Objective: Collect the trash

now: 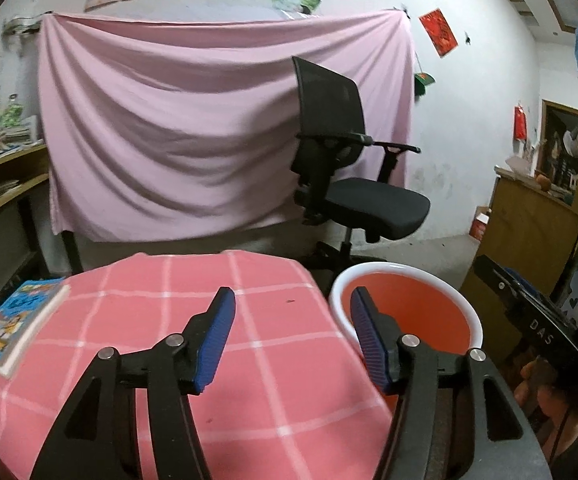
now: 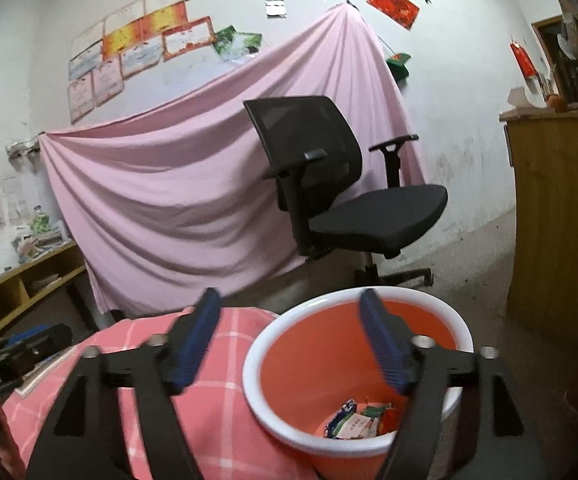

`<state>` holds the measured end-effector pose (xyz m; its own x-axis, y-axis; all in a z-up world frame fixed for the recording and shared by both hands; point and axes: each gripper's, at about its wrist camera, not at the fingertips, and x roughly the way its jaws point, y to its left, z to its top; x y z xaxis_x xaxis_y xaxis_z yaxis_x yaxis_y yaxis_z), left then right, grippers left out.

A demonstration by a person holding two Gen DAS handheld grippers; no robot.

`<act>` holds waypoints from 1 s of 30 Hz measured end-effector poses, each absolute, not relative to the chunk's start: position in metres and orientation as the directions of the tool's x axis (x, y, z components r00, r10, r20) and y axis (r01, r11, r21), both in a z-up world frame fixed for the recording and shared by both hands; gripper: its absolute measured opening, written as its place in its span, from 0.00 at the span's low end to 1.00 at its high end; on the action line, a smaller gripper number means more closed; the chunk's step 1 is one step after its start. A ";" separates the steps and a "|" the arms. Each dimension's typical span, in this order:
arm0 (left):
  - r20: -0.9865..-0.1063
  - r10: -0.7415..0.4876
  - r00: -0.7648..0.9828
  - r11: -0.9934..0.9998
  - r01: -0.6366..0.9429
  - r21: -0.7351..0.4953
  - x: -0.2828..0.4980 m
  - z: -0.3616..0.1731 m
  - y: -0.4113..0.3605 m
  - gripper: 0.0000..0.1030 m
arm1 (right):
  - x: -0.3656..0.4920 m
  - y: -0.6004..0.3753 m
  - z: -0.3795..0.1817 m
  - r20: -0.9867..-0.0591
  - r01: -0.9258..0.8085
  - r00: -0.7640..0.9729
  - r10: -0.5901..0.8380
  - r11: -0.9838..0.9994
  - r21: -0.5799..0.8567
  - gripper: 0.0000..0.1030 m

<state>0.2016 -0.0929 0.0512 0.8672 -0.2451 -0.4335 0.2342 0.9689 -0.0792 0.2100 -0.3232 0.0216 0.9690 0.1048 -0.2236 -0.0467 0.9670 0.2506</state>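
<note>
Both tongs stand apart and empty: the right tongs (image 2: 289,312) over the bin (image 2: 353,364) holding wrappers (image 2: 359,420), the left tongs (image 1: 293,312) above the counter (image 1: 169,360). Lift clear of the rim before swinging away.

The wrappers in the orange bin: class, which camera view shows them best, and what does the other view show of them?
The right wrist view. It looks down into the orange bin, so the wrappers show at the bottom. The left wrist view catches only the bin's rim and upper inner wall beside the pink checked table; no wrappers are visible.
</note>
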 end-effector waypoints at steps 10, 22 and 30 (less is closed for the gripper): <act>-0.371 -0.238 0.898 0.970 0.200 -0.137 0.154 0.048 -0.046 0.64 | 0.164 -0.302 0.025 -0.124 -0.105 0.983 0.134 0.971 0.214 1.00; -0.312 -0.183 0.932 0.982 0.157 -0.108 0.098 0.041 -0.018 0.94 | 0.108 -0.262 0.019 -0.093 -0.150 0.982 0.165 0.977 0.148 1.00; -0.281 -0.130 0.951 0.990 0.108 -0.093 0.063 0.026 0.006 0.98 | 0.077 -0.239 0.012 -0.128 -0.169 0.975 0.184 0.979 0.116 1.00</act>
<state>0.0630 0.0061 0.0264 0.9510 -0.1297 -0.2807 0.1076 0.9899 -0.0926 0.0765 -0.2391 0.0116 0.9745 0.1838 -0.1284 -0.1693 0.9787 0.1157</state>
